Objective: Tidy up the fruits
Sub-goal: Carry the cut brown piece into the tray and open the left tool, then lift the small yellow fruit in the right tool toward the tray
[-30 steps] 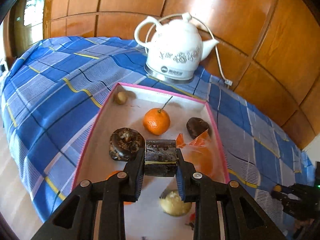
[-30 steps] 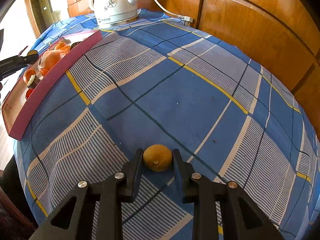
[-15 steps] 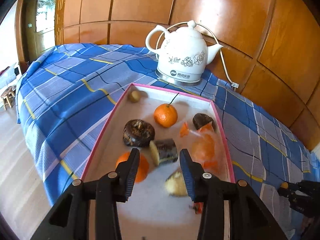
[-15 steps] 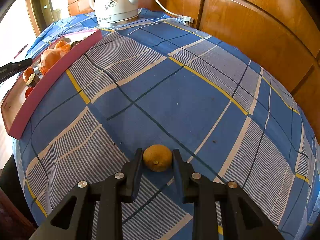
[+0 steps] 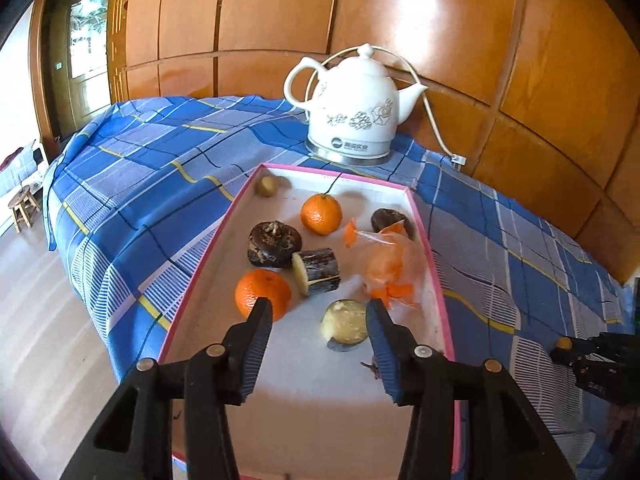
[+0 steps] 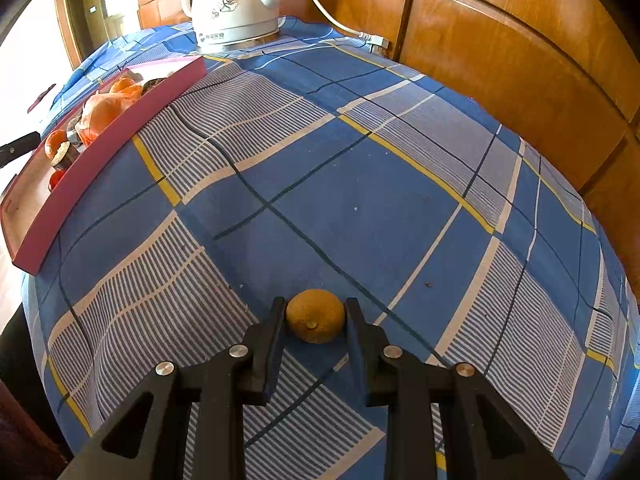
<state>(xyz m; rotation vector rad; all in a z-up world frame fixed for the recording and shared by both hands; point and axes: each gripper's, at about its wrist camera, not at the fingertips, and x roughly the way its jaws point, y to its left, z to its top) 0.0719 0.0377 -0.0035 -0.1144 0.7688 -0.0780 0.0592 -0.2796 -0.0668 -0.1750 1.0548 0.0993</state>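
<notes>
- Since a second ago: left gripper (image 5: 318,312) let go of the dark cane segment (image 5: 318,271) and backed away from it; segment now lies on its side in the pink-rimmed tray (image 5: 436,280), pale cut end facing left, a yellow band around it.
- Left jaws are opening, nothing between the pads; they hang over the near, bare part of the tray floor.
- Right gripper (image 6: 315,314) unchanged: closed on a small yellow-brown round fruit (image 6: 315,315), both pads against its sides, fruit sitting on the blue plaid cloth (image 6: 360,160) well apart from the tray.
- Tray contents, left wrist view: near mandarin (image 5: 262,294) just left of the segment, partly behind the left fingertip; dark round knobbly piece (image 5: 274,244) touching the segment's far-left corner; stemmed mandarin (image 5: 321,214) further back; small tan fruit (image 5: 266,186) in the far-left corner; second dark piece (image 5: 386,219) at the far right, partly behind a clear bag of orange pieces (image 5: 390,268) along the right wall.
- Short dark stub with pale cut face (image 5: 344,322) stands just left of the right fingertip, close to the bag.
- Small red bit near the right finger base; can't tell what it is.
- White ceramic kettle (image 5: 354,118) on its base beyond the tray's far end, cord running to the wood panel wall (image 5: 520,60).
- Right gripper also visible at the right edge of the left view, low over the cloth.
</notes>
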